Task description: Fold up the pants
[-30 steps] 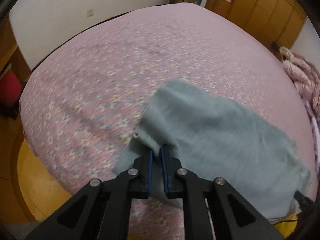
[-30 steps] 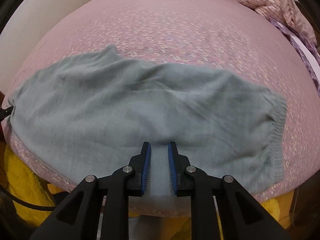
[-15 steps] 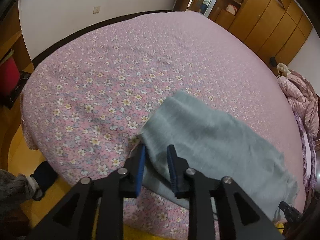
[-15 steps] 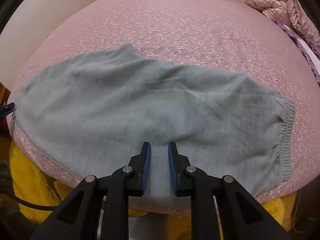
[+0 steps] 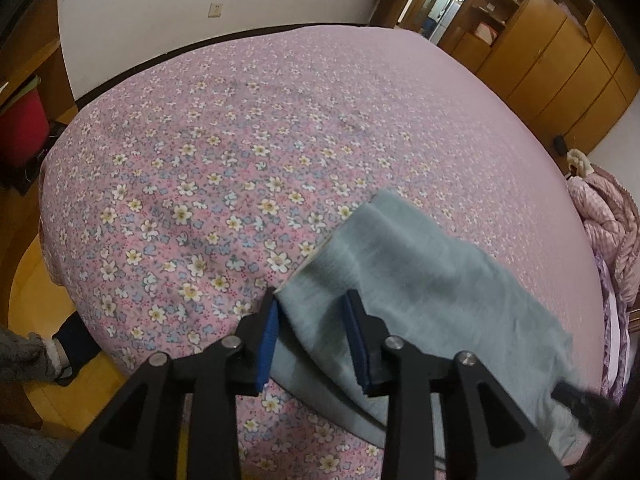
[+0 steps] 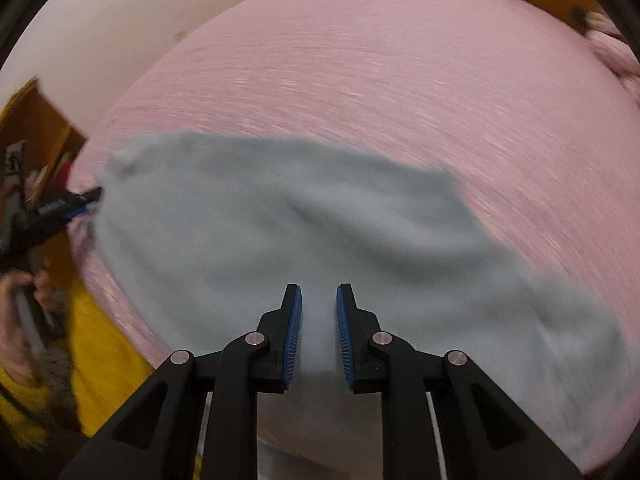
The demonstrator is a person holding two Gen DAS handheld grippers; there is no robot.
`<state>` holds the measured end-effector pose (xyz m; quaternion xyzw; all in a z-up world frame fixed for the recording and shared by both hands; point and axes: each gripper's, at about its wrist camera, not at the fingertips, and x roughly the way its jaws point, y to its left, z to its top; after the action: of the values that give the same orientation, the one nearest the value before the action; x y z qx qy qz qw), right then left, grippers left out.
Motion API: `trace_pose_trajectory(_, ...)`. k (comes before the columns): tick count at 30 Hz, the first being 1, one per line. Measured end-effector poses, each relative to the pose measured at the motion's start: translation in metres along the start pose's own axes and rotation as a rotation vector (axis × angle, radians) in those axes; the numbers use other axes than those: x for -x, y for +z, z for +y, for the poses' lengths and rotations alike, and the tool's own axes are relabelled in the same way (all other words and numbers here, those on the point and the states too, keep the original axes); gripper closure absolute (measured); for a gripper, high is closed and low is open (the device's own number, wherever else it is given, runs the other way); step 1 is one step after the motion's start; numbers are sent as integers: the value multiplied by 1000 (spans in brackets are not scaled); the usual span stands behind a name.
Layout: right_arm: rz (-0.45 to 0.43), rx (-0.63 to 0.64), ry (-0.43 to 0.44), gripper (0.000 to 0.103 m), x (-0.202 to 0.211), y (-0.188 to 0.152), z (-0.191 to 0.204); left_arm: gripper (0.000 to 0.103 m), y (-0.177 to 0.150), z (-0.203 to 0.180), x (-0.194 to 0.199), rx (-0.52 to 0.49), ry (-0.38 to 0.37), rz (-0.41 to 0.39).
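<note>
Tilting steeply down over the bed (image 5: 248,128), the left tool (image 5: 312,340) is opening its jaws, the end of the grey pants (image 5: 420,280) lying loose between the pads. From the right wrist, blurred, the right tool (image 6: 319,332) angles down likewise, pinching the pants' near edge, which is spread across the bed toward the left tool.

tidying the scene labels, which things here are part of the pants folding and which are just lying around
Part of the job:
- grey pants, spread on the floral bed
- left gripper, opening, pants edge between its fingers
- right gripper, over the pants

Just lying about:
- pink quilted bedding
- wooden wardrobe
- red bin
</note>
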<state>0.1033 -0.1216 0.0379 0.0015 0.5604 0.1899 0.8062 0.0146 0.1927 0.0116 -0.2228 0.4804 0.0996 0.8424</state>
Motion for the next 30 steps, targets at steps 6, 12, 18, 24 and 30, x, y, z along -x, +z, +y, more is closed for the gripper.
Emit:
trace_pose_trajectory(6, 36, 135, 141, 84, -55, 87, 75, 84, -5, 7, 5, -1, -32, -19)
trace_pose_trajectory(12, 57, 270, 181, 84, -97, 134, 145, 84, -10, 15, 8, -5, -71, -19)
trace_pose_trajectory(18, 85, 353, 179, 84, -123, 151, 178, 84, -9, 20, 4, -2, -85, -24)
trace_pose_trajectory(24, 53, 383, 184, 89, -121, 152, 183, 96, -8, 18, 8, -14, -66, -44)
trace_pose_trajectory(30, -31, 361, 249, 100, -97, 148, 178, 99, -10, 13, 32, -47, -90, -94)
